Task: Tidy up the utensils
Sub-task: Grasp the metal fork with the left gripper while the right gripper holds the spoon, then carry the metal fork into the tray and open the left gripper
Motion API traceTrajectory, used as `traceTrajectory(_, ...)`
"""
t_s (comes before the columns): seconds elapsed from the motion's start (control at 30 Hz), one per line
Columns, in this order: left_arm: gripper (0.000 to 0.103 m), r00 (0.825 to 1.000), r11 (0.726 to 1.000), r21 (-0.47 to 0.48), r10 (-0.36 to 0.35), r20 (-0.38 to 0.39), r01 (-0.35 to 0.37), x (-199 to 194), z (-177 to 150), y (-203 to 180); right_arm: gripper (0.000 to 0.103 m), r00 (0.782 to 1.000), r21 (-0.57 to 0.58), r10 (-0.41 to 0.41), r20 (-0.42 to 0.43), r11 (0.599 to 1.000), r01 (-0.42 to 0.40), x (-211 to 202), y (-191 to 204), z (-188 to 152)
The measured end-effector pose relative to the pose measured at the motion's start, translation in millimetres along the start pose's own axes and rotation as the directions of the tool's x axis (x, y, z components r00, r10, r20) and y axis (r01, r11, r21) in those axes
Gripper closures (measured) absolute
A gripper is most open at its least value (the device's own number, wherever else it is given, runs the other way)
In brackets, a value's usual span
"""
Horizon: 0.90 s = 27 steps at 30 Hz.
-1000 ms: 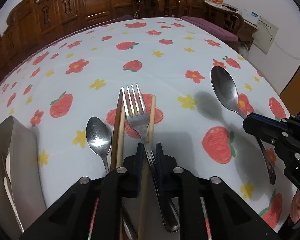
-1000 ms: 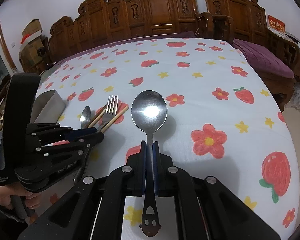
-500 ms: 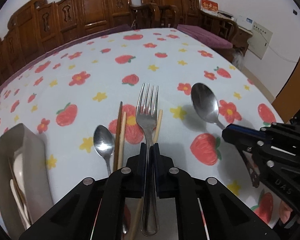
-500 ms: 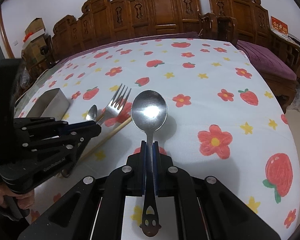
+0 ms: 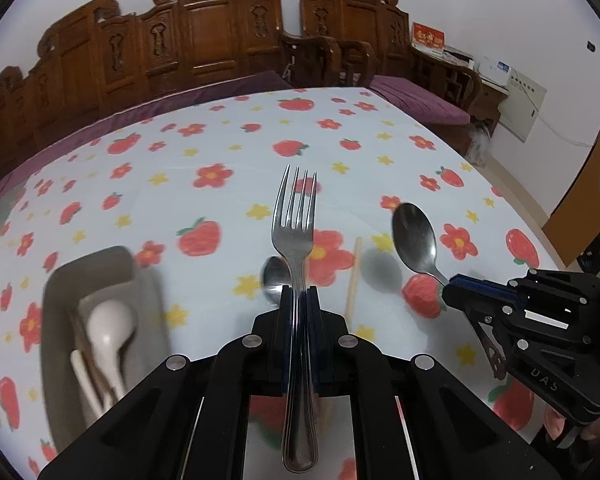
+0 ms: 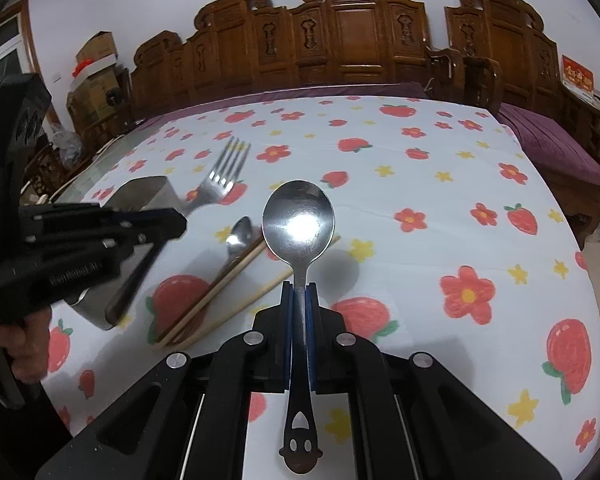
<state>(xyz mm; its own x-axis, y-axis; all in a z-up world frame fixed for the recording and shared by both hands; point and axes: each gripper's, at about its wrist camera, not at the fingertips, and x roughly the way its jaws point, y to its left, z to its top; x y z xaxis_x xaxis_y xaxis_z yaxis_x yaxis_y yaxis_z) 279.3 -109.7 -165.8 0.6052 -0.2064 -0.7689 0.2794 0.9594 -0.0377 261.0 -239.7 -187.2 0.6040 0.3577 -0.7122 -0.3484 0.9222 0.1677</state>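
My left gripper (image 5: 299, 294) is shut on a steel fork (image 5: 295, 224) and holds it above the table, tines pointing away. My right gripper (image 6: 299, 288) is shut on a large steel spoon (image 6: 298, 220), also lifted. The fork (image 6: 220, 178) and the left gripper (image 6: 176, 222) show at the left of the right wrist view, the spoon (image 5: 414, 238) and the right gripper (image 5: 456, 286) at the right of the left wrist view. A small spoon (image 6: 239, 236) and wooden chopsticks (image 6: 236, 284) lie on the cloth. A grey utensil holder (image 5: 60, 300) lies at the left with a white spoon (image 5: 108, 326) inside.
The table wears a white cloth (image 6: 420, 184) with strawberries and flowers. Carved wooden chairs (image 6: 364, 36) stand along the far edge. The table's right edge drops to the floor (image 5: 512, 184). Cardboard boxes (image 6: 96, 56) sit at the far left.
My left gripper has lifted the fork off the chopsticks and small spoon and moved left, bringing the holder closer. The right gripper has held the large spoon steady above the table.
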Motion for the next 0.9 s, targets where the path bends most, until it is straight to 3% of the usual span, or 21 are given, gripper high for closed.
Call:
traceTrajectory(0.53, 0.097, 0.998, 0.996, -0.065, 0.064, 0.018, -0.063, -42, -21, 79, 0.096, 0.999, -0.091, 0.049, 0.002, 0.995, -0.049, -5, 49, -4)
traceTrajectory(0.9, 0.097, 0.994, 0.983, -0.147, 0.112, -0.015, -0.113, -31, -42, 135, 0.096, 0.998, -0.119, 0.058, 0.007, 0.991, -0.057, -3, 65, -3)
